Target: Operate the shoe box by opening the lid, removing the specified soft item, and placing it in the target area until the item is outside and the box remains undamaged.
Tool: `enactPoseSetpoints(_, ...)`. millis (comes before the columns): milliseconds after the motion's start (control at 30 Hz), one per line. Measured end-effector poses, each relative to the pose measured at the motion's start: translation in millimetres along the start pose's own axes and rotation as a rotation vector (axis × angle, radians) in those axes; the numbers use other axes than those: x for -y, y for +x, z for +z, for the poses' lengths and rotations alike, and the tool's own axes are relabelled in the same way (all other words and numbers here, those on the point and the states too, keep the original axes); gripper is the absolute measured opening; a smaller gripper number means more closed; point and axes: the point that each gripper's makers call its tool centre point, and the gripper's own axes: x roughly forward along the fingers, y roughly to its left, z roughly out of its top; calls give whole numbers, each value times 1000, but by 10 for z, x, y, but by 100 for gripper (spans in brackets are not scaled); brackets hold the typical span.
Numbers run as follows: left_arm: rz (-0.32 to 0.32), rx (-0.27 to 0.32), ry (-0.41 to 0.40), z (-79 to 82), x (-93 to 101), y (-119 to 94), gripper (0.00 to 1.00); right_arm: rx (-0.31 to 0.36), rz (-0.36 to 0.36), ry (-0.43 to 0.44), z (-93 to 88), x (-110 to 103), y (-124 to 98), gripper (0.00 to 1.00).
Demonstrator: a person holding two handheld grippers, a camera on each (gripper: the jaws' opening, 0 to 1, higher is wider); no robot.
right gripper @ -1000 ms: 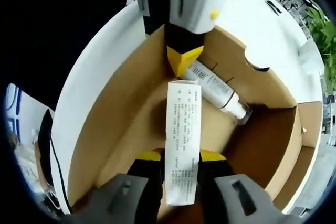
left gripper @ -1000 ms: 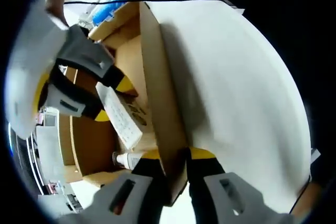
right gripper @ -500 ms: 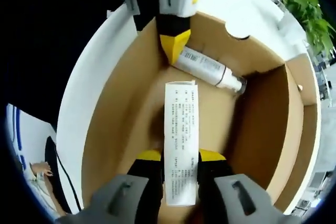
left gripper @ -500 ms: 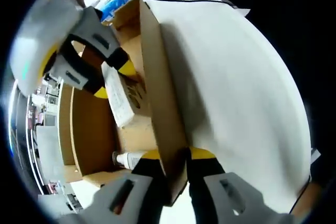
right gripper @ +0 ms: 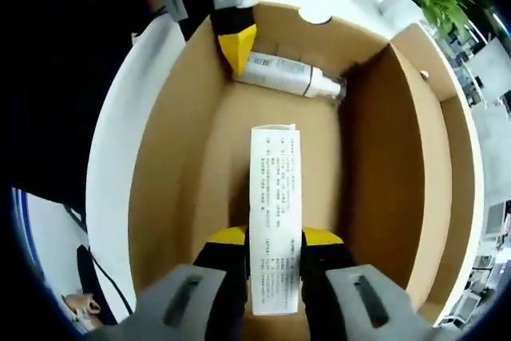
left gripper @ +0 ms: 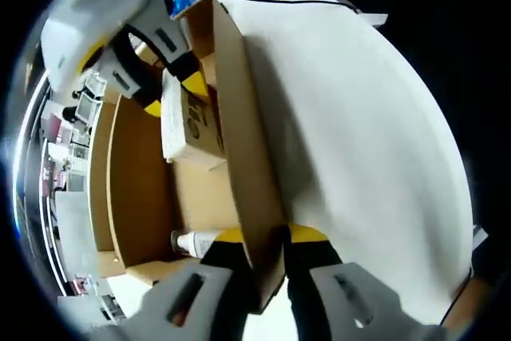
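1. Right tongs (right gripper: 267, 243) pinch the white carton (right gripper: 275, 213) above the shoe box (right gripper: 168, 165) floor, long axis along the jaws.
2. Left tongs (left gripper: 263, 237) clamp the box's side wall.
3. White bottle (right gripper: 287, 76) lies across the far end.

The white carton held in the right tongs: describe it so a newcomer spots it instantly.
Find the open brown cardboard shoe box. Above its floor, the right tongs grip a flat, long white paper carton covered in small printed text. Unlike the round white tube with a label lying at the box's far wall, it is rectangular and lifted.
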Motion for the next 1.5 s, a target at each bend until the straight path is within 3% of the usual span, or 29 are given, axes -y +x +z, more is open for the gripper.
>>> enactPoseSetpoints(300, 2, -2, -5, 2, 4, -4, 12, 0, -21, 1, -59, -3, -5, 23)
enactPoseSetpoints(500, 2, -2, -5, 10, -7, 2, 12, 38, -18, -63, 52, -59, 11, 36)
enactPoseSetpoints(767, 3, -2, -4, 12, -8, -1, 12, 9, -18, -12, 38, -16, 167, 32)
enactPoseSetpoints(1133, 6, -6, -5, 6, -2, 2, 13, -22, 36, 5, 36, -90, 175, 24)
enactPoseSetpoints(1500, 7, -7, -5, -3, -7, 7, 13, -28, 49, 38, 42, -128, 174, 23)
